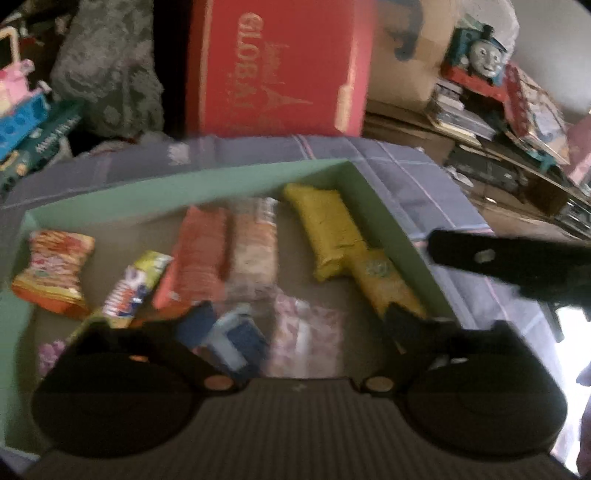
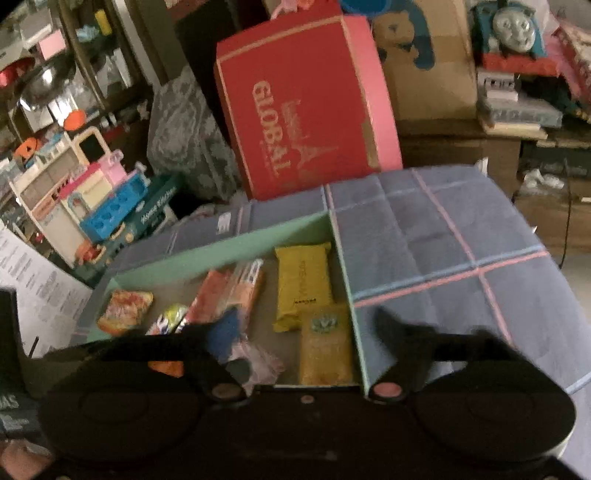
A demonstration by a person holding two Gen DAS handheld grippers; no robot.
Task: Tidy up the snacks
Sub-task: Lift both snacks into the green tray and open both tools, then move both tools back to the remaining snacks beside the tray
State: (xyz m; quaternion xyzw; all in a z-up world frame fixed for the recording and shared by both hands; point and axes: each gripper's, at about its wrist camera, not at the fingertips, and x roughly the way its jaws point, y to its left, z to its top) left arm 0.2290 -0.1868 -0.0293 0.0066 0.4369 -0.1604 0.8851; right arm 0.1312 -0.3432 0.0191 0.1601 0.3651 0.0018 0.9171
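Observation:
A shallow green box (image 1: 207, 181) lies on a blue checked cloth (image 2: 443, 240) and holds several snacks. Two yellow packets (image 1: 325, 229) (image 1: 388, 284) lie along its right wall, an orange-red packet (image 1: 199, 258) and a clear biscuit pack (image 1: 255, 243) in the middle, and an orange bag (image 1: 53, 269) at the left. Blue packets (image 1: 236, 336) and a pink wrapper (image 1: 306, 339) lie nearest. My left gripper (image 1: 299, 308) hangs open above the box's near part, holding nothing. My right gripper (image 2: 301, 321) is open and empty; it straddles the box's right wall (image 2: 351, 302).
A red "GLOBAL" box (image 2: 306, 122) stands behind the cloth, with a cardboard box (image 2: 428, 74) and a toy train (image 2: 513, 33) to its right. A toy kitchen set (image 2: 85, 192) and a patterned grey bundle (image 2: 184, 136) crowd the left. Bare cloth lies right of the green box.

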